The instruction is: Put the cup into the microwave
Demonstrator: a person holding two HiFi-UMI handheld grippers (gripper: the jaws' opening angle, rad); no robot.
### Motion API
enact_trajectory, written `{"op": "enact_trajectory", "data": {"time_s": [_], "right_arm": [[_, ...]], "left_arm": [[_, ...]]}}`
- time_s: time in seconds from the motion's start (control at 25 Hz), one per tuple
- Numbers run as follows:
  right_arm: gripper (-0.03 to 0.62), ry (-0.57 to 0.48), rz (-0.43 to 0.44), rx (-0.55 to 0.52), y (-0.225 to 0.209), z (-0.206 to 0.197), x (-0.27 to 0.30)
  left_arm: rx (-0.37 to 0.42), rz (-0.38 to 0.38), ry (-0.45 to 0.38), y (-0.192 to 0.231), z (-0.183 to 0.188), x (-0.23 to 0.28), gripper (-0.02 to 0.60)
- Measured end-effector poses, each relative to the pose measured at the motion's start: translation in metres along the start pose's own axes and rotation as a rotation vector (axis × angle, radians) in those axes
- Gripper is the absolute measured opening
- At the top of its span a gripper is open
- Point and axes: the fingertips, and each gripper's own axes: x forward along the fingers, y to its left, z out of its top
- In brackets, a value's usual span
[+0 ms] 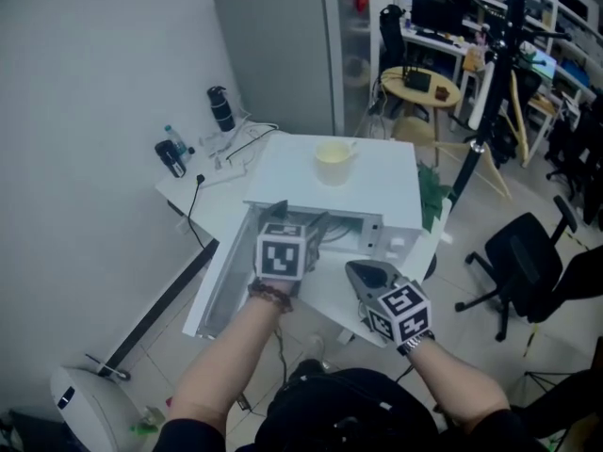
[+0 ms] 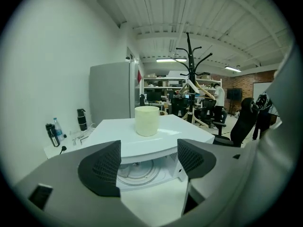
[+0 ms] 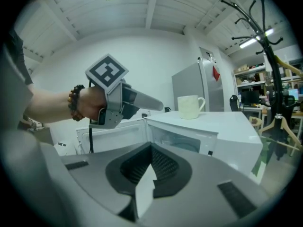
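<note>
Beyond the left tool, with its textured matt black pads, a matt cream cup tops the smooth white microwave.

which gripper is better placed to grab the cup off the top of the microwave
Left. The left gripper is open and aimed straight at the cup on the microwave. The right gripper is shut, with the cup off to its side.

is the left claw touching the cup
Apart. The left gripper view shows the left claw open, the cup standing beyond it on top of the microwave, a clear gap between them.
</note>
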Motion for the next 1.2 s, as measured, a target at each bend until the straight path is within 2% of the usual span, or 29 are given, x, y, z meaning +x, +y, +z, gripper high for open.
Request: {"op": "enact_trajectory", "data": {"time_s": [0.28,0.48,0.8,0.84,1.2], "right_arm": [[0.011,-0.015,-0.035,0.014,-0.013,0.004,-0.006],[0.011,-0.015,-0.06,0.026,-0.024,0.004,-0.006],[0.011,-0.007,-0.092,0.054,-0.042,0.001,0.001],[0.011,-0.006,-0.095,0.058,-0.044,0.001,0.001],[0.011,0.008,-0.115,0.085,-0.061,-0.004,0.011]], "left_arm": [[0.01,-0.033,0.018,-0.005,0.035,0.035,0.368],[0.037,-0.029,0.004,-0.001,0.049,0.06,0.368],[0.066,-0.022,0.013,0.006,0.054,0.101,0.368],[0.069,-0.024,0.018,0.006,0.053,0.105,0.405],[0.075,-0.046,-0.008,0.007,0.056,0.136,0.42]]}}
